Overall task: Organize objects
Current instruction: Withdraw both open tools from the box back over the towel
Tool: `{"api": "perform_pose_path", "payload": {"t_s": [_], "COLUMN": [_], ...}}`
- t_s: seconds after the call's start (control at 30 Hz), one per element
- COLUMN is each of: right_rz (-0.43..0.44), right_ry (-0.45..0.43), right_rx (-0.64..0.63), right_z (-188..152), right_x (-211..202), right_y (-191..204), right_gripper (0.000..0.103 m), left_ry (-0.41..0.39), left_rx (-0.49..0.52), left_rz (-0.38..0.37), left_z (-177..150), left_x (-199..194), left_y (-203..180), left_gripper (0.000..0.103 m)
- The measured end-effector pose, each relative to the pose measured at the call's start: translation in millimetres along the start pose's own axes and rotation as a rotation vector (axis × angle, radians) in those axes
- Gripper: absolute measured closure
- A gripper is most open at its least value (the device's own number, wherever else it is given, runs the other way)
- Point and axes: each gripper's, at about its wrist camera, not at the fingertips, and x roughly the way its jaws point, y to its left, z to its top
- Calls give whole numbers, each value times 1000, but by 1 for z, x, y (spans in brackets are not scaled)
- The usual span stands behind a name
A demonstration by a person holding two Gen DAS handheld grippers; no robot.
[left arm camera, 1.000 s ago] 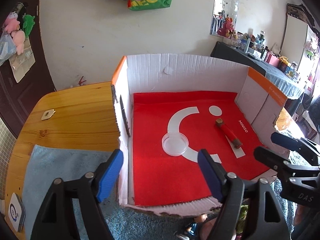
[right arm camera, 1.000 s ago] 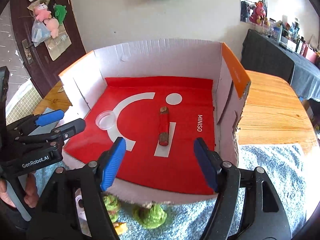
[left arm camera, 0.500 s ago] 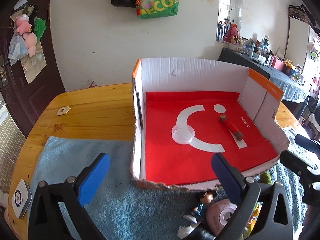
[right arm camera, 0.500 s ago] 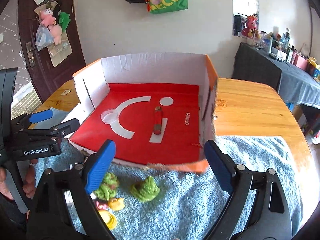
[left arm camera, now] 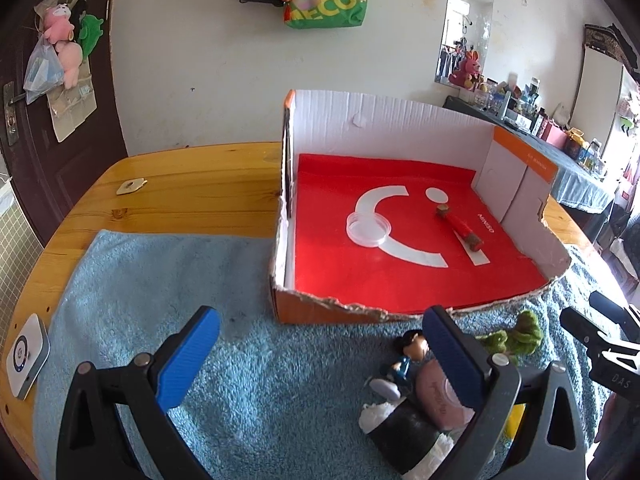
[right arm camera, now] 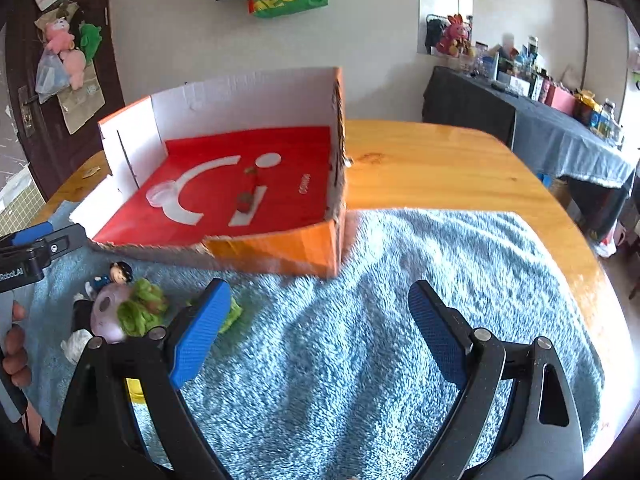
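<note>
An orange and white cardboard box (left arm camera: 400, 120) (right arm camera: 272, 248) with a red liner holds a clear round lid (left arm camera: 368, 230) (right arm camera: 160, 194) and a red stick (left arm camera: 460, 228) (right arm camera: 248, 196). In front of it on the blue towel (left arm camera: 160, 280) lie a small figurine (left arm camera: 408, 356) (right arm camera: 116, 274), a pink round toy (left arm camera: 440, 400) (right arm camera: 106, 312), green fuzzy toys (left arm camera: 516, 336) (right arm camera: 142, 310) and a black and white object (left arm camera: 404, 428). My left gripper (left arm camera: 320, 316) (right arm camera: 64, 232) hangs open over the towel, its right finger above the pink toy. My right gripper (right arm camera: 318, 286) (left arm camera: 580, 308) is open over bare towel, right of the toys.
The towel (right arm camera: 400, 300) covers the near part of a wooden table (right arm camera: 440, 160). A small white device (left arm camera: 26, 354) and a flat tag (left arm camera: 130, 186) lie on the wood at the left. A dark cluttered side table (right arm camera: 560, 132) stands at the right. A hand (right arm camera: 14, 336) grips the left tool.
Both grippers have drawn back from the box toward the near towel, and their jaws have widened. The toys in front of the box have come into view.
</note>
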Motion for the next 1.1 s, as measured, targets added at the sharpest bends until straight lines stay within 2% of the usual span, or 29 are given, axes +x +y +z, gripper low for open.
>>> {"api": "perform_pose_path", "payload": {"t_s": [0.3, 0.5, 0.67, 1.1], "right_rz": [-16, -23, -52, -61], "right_ry": [51, 123, 160, 95], "right_rx": [44, 60, -20, -12], "right_z": [-13, -14, -16, -33], "right_x": [16, 28, 35, 24], "right_y": [-12, -15, -2, 0], "right_gripper": [12, 12, 2, 0], "left_ry": [20, 22, 37, 77], "left_rx": [-3, 5, 21, 10], "left_rz": [34, 22, 4, -13], "left_z": [-16, -18, -18, -19], "left_x": [5, 5, 7, 17], "left_y": [10, 10, 5, 7], "left_gripper": [0, 0, 0, 0]}}
